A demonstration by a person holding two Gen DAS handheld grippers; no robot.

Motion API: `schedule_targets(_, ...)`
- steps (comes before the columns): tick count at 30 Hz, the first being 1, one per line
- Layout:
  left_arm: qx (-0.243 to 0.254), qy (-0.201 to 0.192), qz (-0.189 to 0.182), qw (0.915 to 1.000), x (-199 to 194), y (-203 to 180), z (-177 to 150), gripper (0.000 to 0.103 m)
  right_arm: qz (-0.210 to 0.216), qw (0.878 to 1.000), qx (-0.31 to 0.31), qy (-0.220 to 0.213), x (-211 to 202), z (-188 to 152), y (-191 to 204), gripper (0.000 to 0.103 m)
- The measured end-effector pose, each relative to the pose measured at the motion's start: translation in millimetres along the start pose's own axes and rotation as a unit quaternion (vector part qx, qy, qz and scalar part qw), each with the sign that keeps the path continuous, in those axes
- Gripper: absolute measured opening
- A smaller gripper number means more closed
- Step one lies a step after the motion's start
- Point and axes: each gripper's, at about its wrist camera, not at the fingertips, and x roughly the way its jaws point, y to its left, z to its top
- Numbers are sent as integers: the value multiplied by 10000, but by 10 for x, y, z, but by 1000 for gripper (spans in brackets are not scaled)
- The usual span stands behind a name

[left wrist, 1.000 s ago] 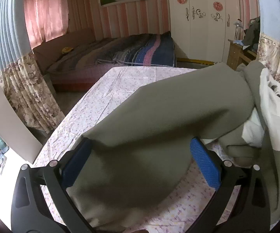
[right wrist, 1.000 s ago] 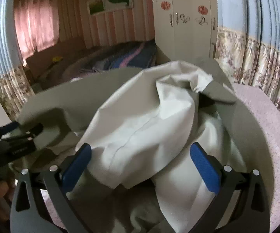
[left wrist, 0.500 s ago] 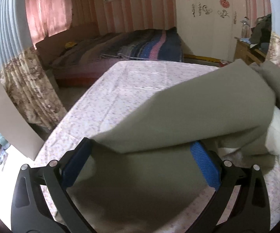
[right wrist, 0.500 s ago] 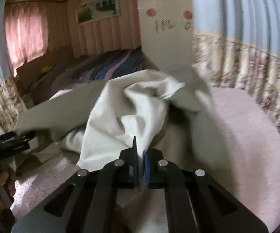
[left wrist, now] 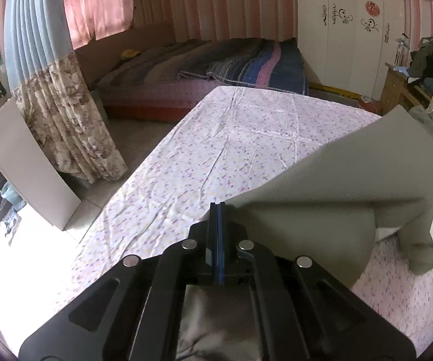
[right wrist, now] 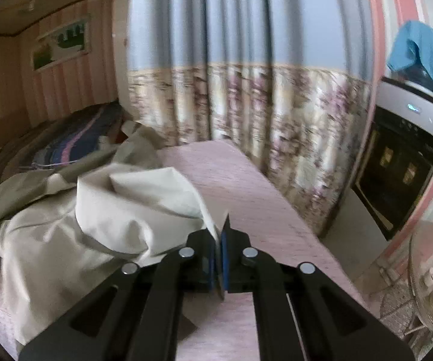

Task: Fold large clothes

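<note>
Garment: a large olive-grey garment (left wrist: 321, 186) with a pale cream lining (right wrist: 120, 210) lies bunched on the floral sheet (left wrist: 216, 138) that covers the table, one olive panel lifted off the surface.
Left gripper: the left gripper (left wrist: 218, 210) is clenched on an edge of the olive panel, which rises from the jaws and curves off to the right.
Right gripper: the right gripper (right wrist: 220, 240) is pinched tight on a corner of the cream lining, just above the sheet; this view is smeared with motion.
Step in hand: I judge this as the spreading stage, with both edges grasped and the cloth crumpled between them; no fold is made yet.
Next move: it calls for drawing the two grips apart and upward so the bunched middle shakes out, then laying the garment flat on the bare stretch of sheet ahead.
Risk: thin edges may slip from the pads if pulled unevenly.
</note>
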Motion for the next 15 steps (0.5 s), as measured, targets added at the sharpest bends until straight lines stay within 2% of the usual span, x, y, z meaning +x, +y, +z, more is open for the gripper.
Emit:
schedule_targets(2, 15, -93, 29, 10000, -113, -24, -21, 0, -134, 9999, -13, 19, 117, -14, -201, 3)
schedule_targets(6, 98, -399, -189, 9990, -404, -140, -1, 0, -494, 9986, 115, 133, 423, -7, -714, 3)
schedule_targets(7, 159, -465, -257, 9985, -456, -188, 12, 5, -405, 9988, 155, 239, 507, -14, -803, 3)
schedule_targets(8, 236, -516, -340, 9978, -513, -262, 27, 22, -298, 9989, 177, 314, 584, -25, -861, 3)
schedule_targets(9, 279, -557, -413, 9972, -547, -316, 39, 35, -311, 9989, 156, 307, 616, -30, -885, 6)
schedule_targets(10, 319, -611, -485, 9964, -574, -383, 53, 63, -344, 9989, 124, 292, 602, -37, -878, 14)
schedule_targets(11, 371, -710, -529, 9954, -603, -474, 74, 81, -367, 9989, 109, 283, 557, -37, -861, 19)
schedule_targets(12, 428, -819, -538, 9943, -627, -561, 91, 86, -426, 9987, 124, 231, 498, -41, -857, 44)
schedule_targets(13, 486, -879, -555, 9934, -633, -639, 102, 94, -477, 9987, 165, 109, 402, -33, -847, 76)
schedule_targets(14, 574, -927, -594, 9923, -633, -748, 130, 100, -465, 9987, 218, -45, 283, -23, -844, 83)
schedule_targets(15, 658, -959, -653, 9911, -618, -855, 162, 100, -473, 9985, 251, -111, 206, -10, -864, 84)
